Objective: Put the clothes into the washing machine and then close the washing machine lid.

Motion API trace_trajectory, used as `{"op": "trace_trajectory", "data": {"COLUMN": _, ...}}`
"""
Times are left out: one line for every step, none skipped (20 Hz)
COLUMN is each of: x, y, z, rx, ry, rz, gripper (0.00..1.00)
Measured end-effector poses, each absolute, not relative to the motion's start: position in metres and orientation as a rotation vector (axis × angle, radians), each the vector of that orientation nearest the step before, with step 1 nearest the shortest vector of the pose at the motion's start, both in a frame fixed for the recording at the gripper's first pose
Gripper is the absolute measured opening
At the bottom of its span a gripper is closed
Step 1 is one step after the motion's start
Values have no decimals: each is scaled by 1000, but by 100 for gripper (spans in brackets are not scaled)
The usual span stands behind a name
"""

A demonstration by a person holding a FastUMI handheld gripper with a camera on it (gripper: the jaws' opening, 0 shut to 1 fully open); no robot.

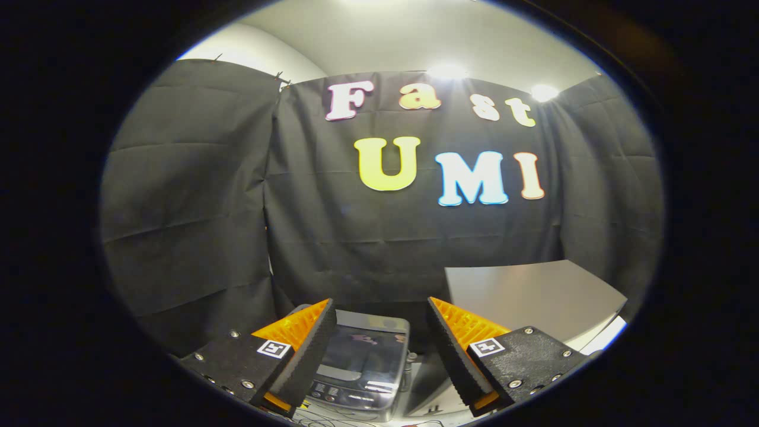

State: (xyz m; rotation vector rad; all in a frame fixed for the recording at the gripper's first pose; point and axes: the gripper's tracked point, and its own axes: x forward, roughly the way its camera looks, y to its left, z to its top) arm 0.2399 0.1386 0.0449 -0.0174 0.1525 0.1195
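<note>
Well above the work, the gripper hangs with its fingers spread apart and nothing between them. Seen through the gap, just ahead and below, stands the washer, a small grey top-loader with a dark glossy lid that looks down and flat, though glare makes that a judgement and not a certainty. No clothes can be picked out; a faint pinkish patch on the lid may be a reflection or something under the glass, too small to tell. To the right of the washer sits a pale box with a flat top, on a white bench that is cut off behind the right finger. Thin cables lie in front of the washer. If the lid is indeed closed and the clothes are not yet inside, the risk is going for the garment first and then finding no way in; the lid would need lifting, and its slick surface offers the fingers little to catch. The cables could snag a low approach. Much of the washer's body, its control strip and the bench around it are masked by the two fingers, so where the clothes lie cannot be said.
</note>
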Motion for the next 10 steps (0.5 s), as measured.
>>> {"op": "trace_trajectory", "data": {"x": 232, "y": 120, "z": 50, "rx": -14, "ry": 146, "rz": 104, "gripper": 94}}
{"op": "trace_trajectory", "data": {"x": 224, "y": 102, "z": 53, "rx": -10, "ry": 144, "rz": 88, "gripper": 94}}
{"op": "trace_trajectory", "data": {"x": 216, "y": 86, "z": 57, "rx": -4, "ry": 141, "rz": 76, "gripper": 94}}
{"op": "trace_trajectory", "data": {"x": 208, "y": 71, "z": 62, "rx": 2, "ry": 134, "rz": 62, "gripper": 94}}
{"op": "trace_trajectory", "data": {"x": 203, "y": 57, "z": 67, "rx": 4, "ry": 128, "rz": 48, "gripper": 94}}
{"op": "trace_trajectory", "data": {"x": 194, "y": 43, "z": 72, "rx": 5, "ry": 121, "rz": 37, "gripper": 94}}
{"op": "trace_trajectory", "data": {"x": 187, "y": 31, "z": 77, "rx": 3, "ry": 113, "rz": 27, "gripper": 94}}
{"op": "trace_trajectory", "data": {"x": 182, "y": 19, "z": 80, "rx": 3, "ry": 109, "rz": 16, "gripper": 94}}
{"op": "trace_trajectory", "data": {"x": 175, "y": 9, "z": 83, "rx": 6, "ry": 109, "rz": 9, "gripper": 94}}
{"op": "trace_trajectory", "data": {"x": 170, "y": 0, "z": 85, "rx": 9, "ry": 105, "rz": 2, "gripper": 94}}
